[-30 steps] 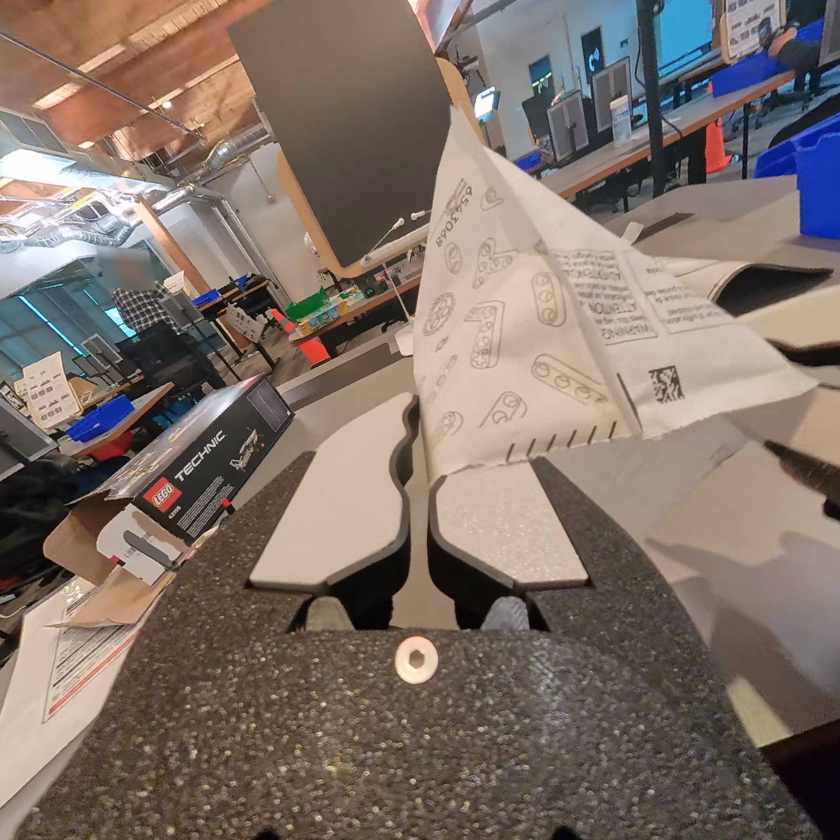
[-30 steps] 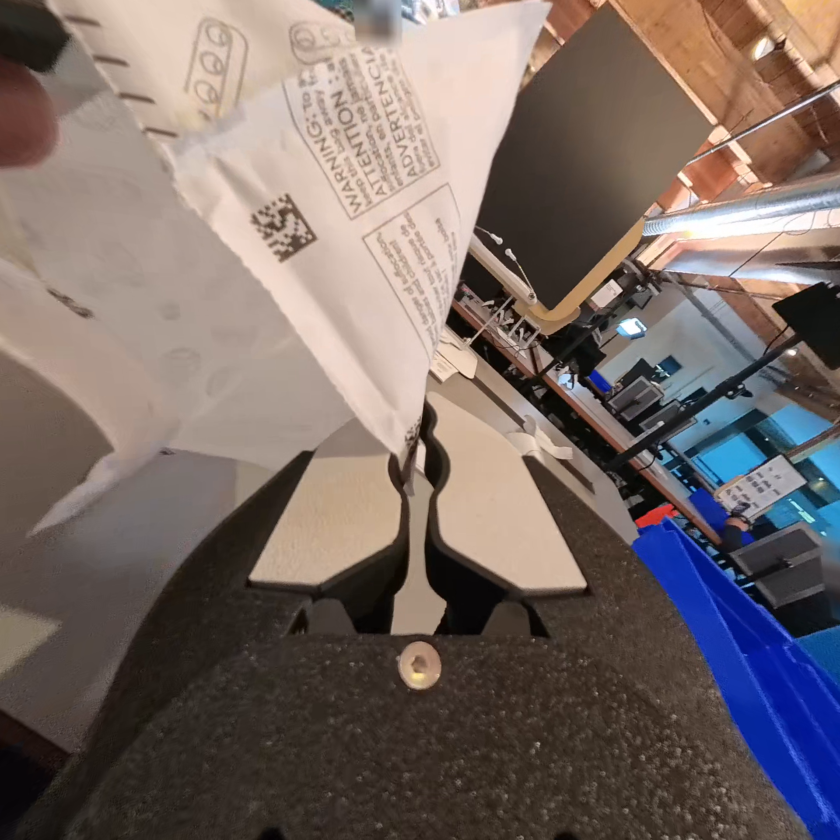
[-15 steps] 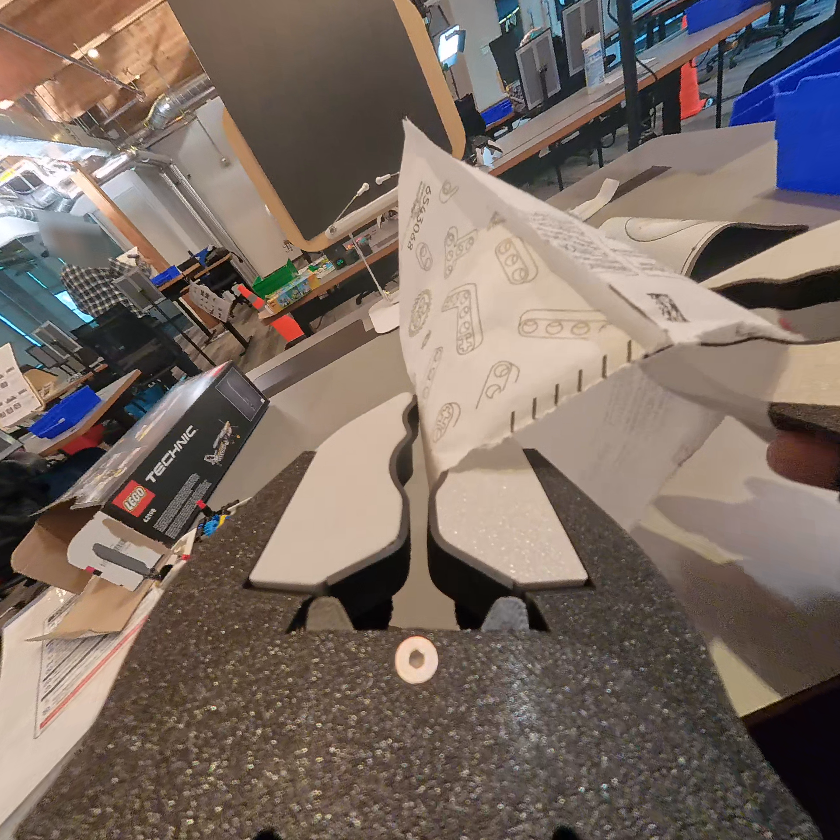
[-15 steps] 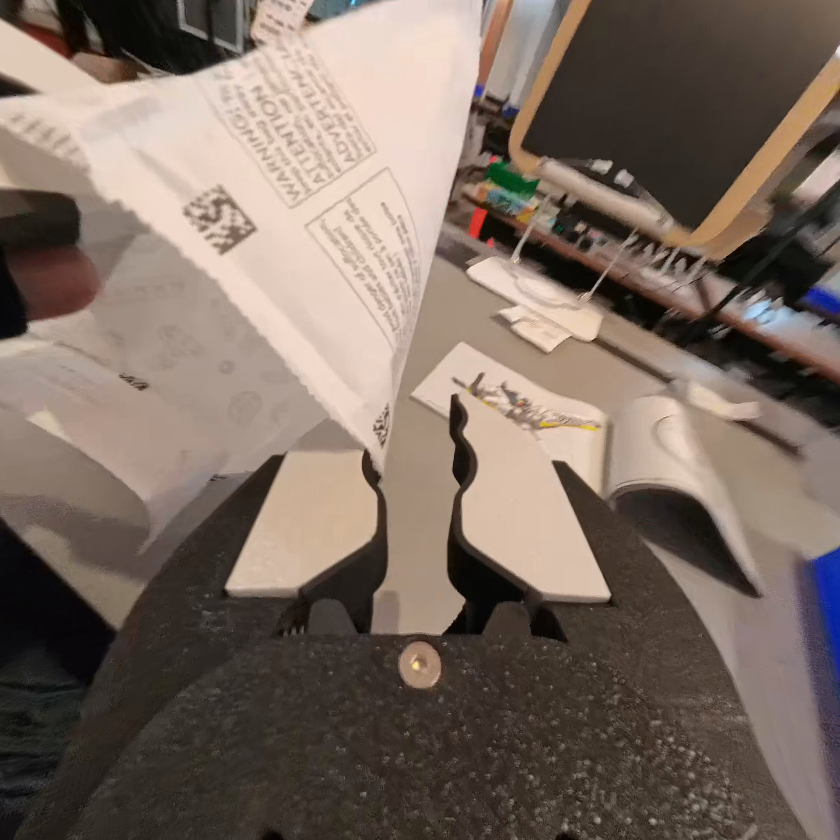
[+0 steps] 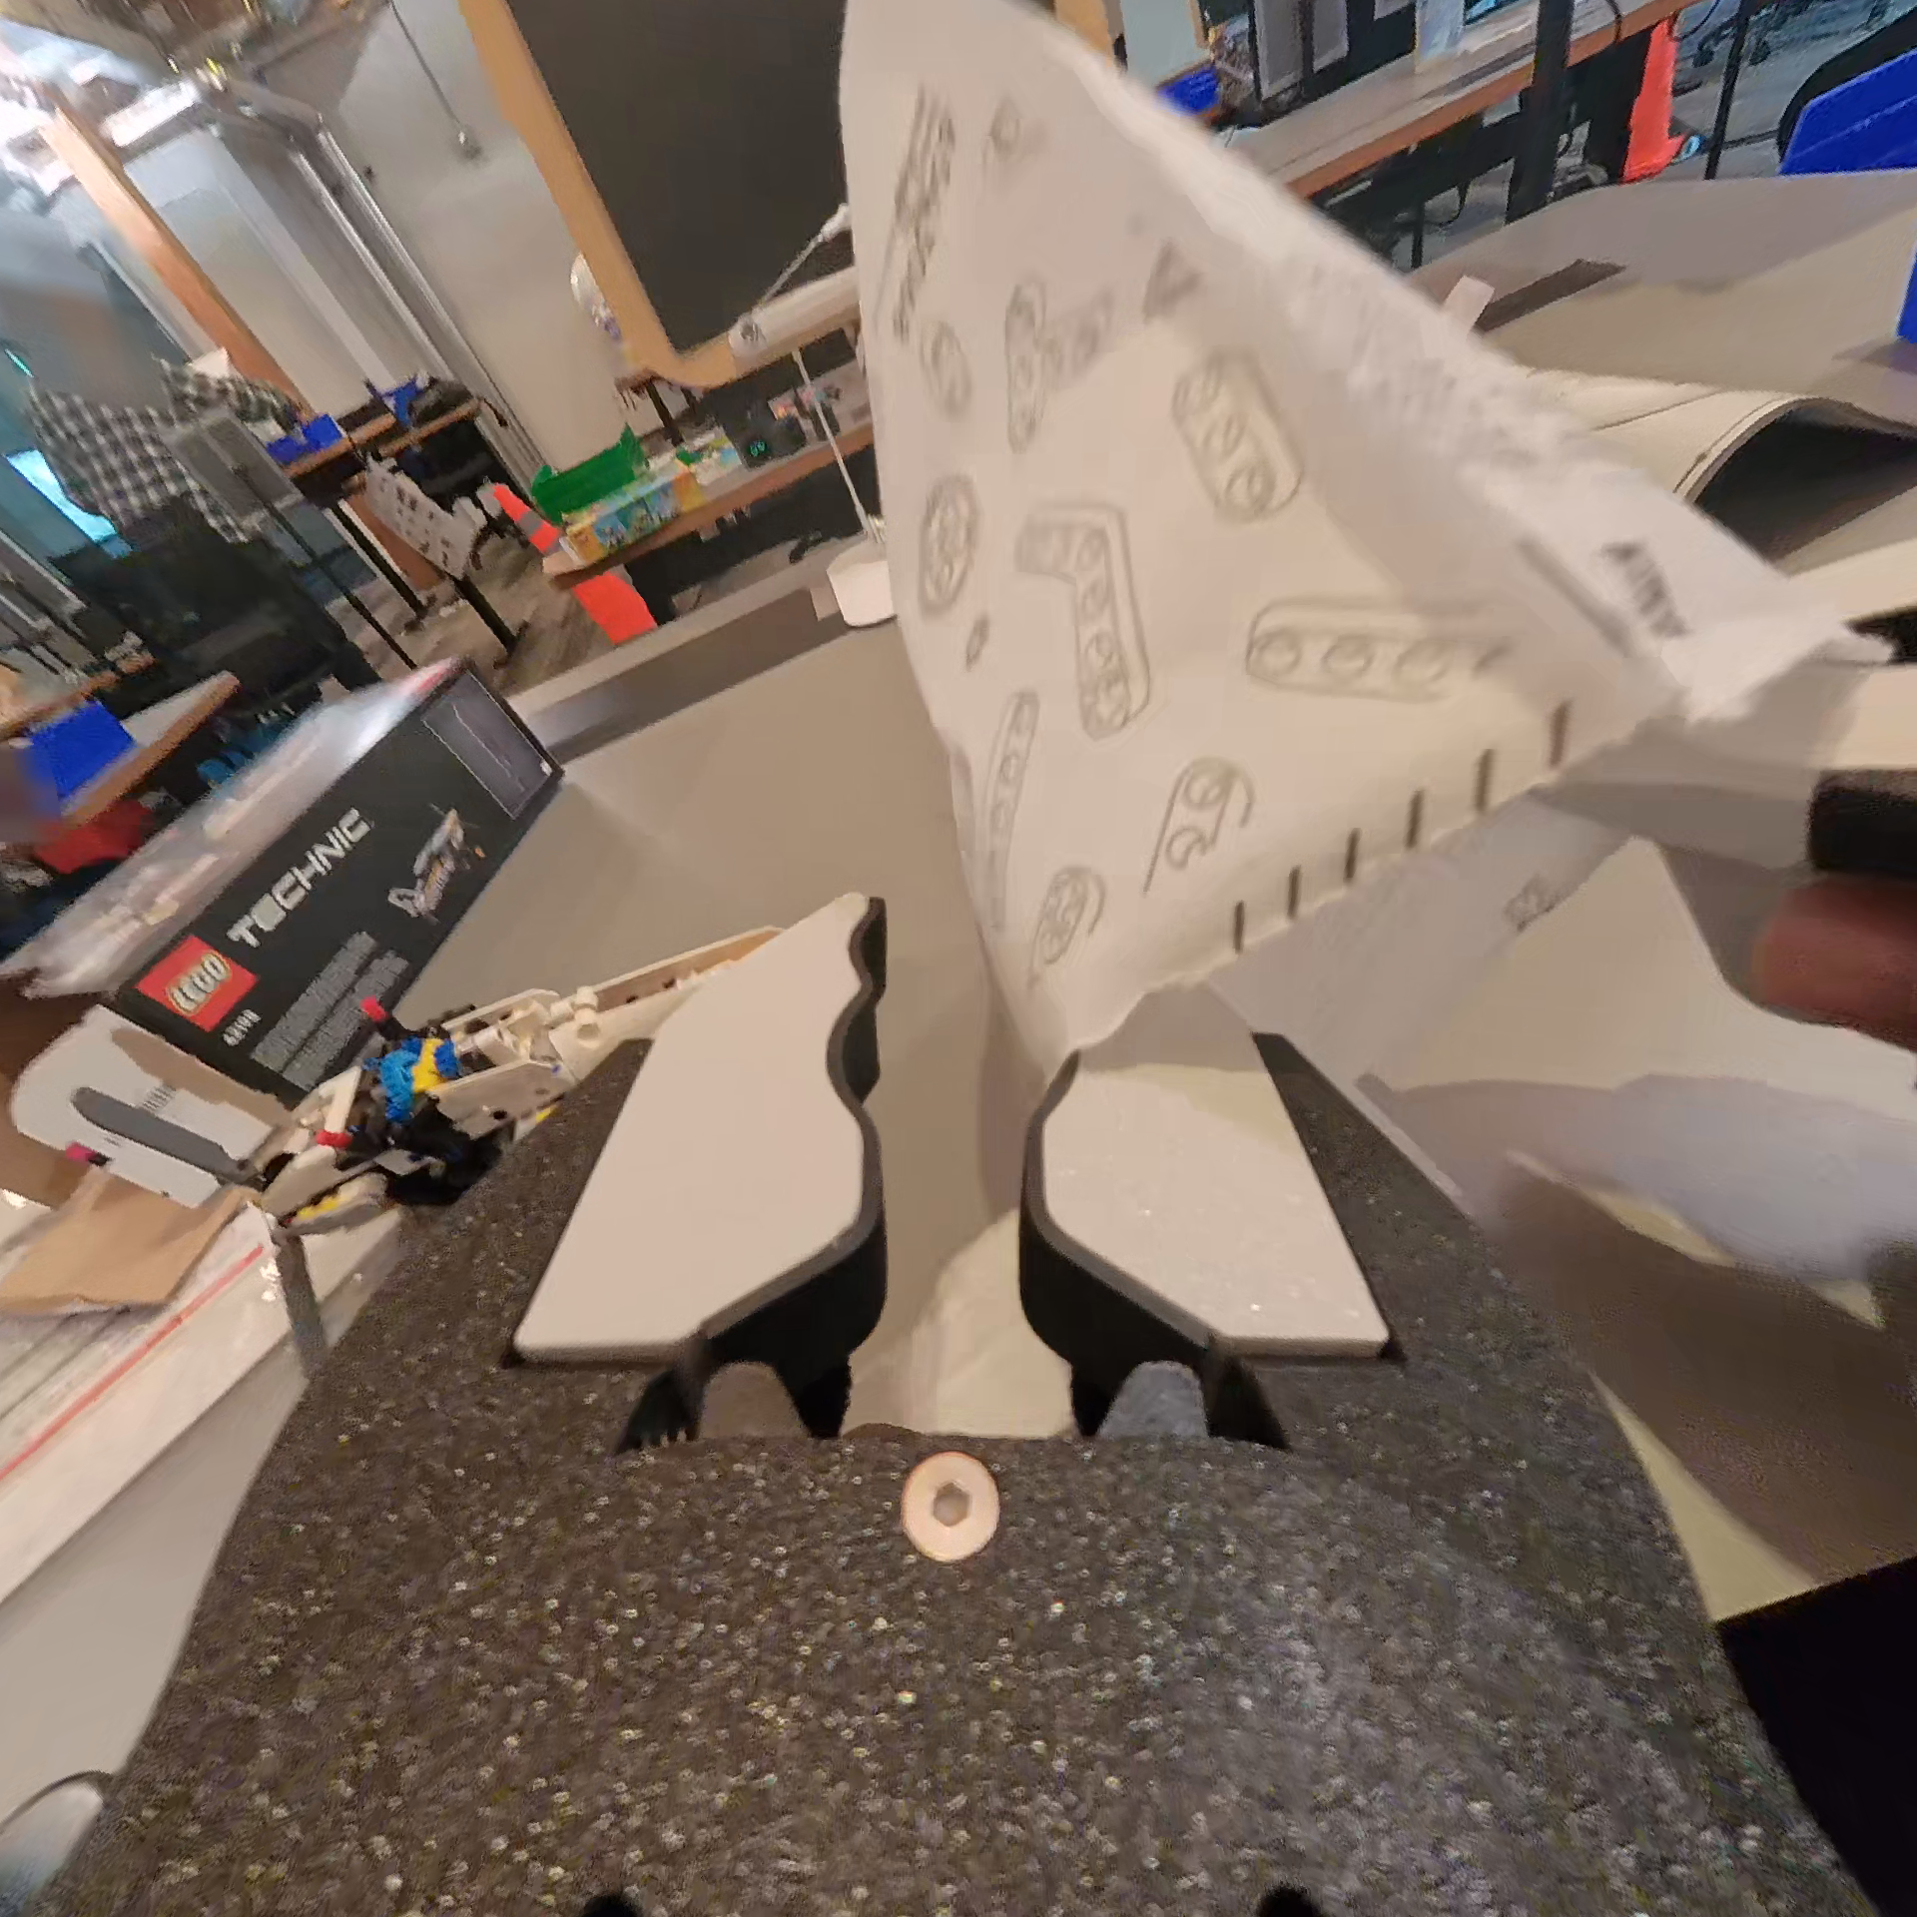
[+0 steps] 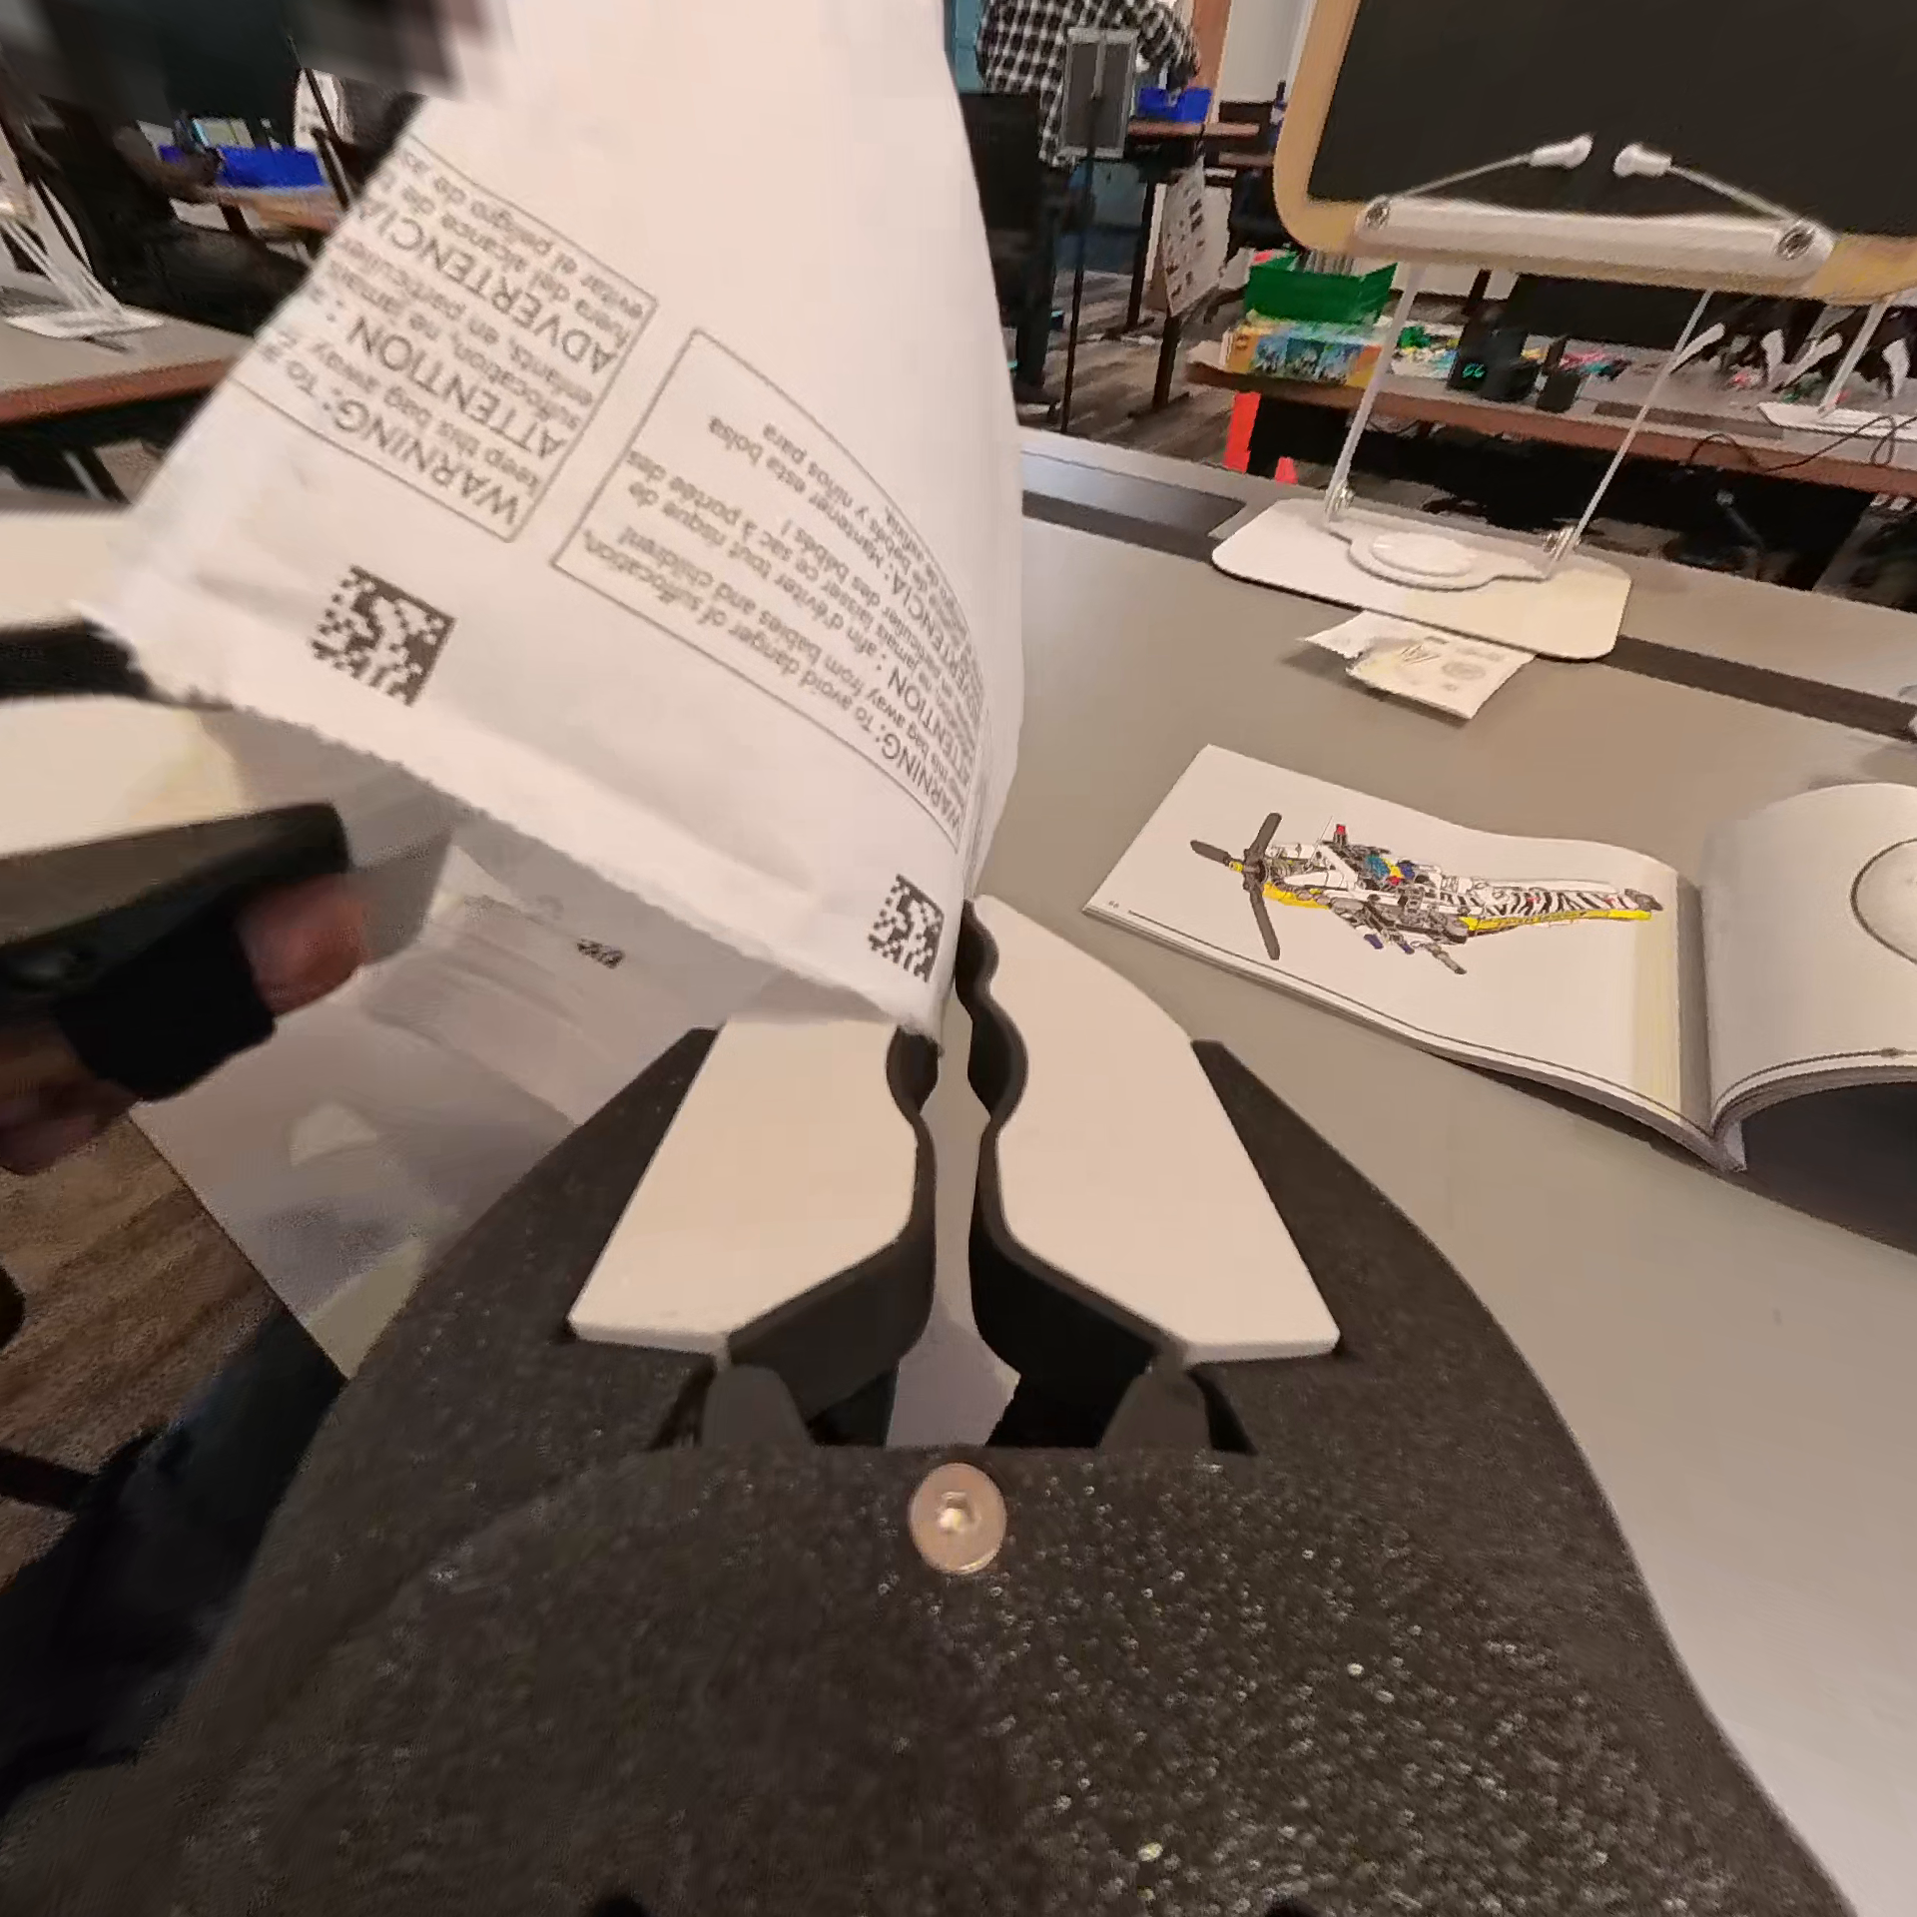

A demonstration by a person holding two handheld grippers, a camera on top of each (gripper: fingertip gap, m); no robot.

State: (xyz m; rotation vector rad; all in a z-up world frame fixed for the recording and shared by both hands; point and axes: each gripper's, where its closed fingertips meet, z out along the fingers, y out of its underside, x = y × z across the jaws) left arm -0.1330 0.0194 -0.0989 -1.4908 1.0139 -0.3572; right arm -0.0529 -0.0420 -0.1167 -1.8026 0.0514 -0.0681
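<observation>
A white printed paper bag (image 5: 1141, 581) hangs in the air between both grippers. My left gripper (image 5: 954, 996) is open; the bag's lower corner drapes over its right finger (image 5: 1193, 1193) and the pads do not press on it. My right gripper (image 6: 960, 934) is shut on the bag's (image 6: 674, 467) bottom corner at the fingertips. The right gripper also shows at the right edge of the left wrist view (image 5: 1867, 830), with a fingertip of the person's hand below it. The left gripper shows at the left edge of the right wrist view (image 6: 156, 892).
A grey table (image 5: 726, 778) lies below. On it are a black toy box (image 5: 311, 861), a white brick-built plane model (image 5: 467, 1068), an open instruction booklet (image 6: 1400, 934), a small torn bag (image 6: 1421, 664) and a white stand base (image 6: 1432, 560). Desks and a person stand beyond. My right fingertips sit around 11 centimetres from my left ones.
My left gripper, shut on the bag until half a second ago, has opened and let its corner go. My right gripper opened half a second ago and has shut again on the bag's corner. Both views have tipped down.
</observation>
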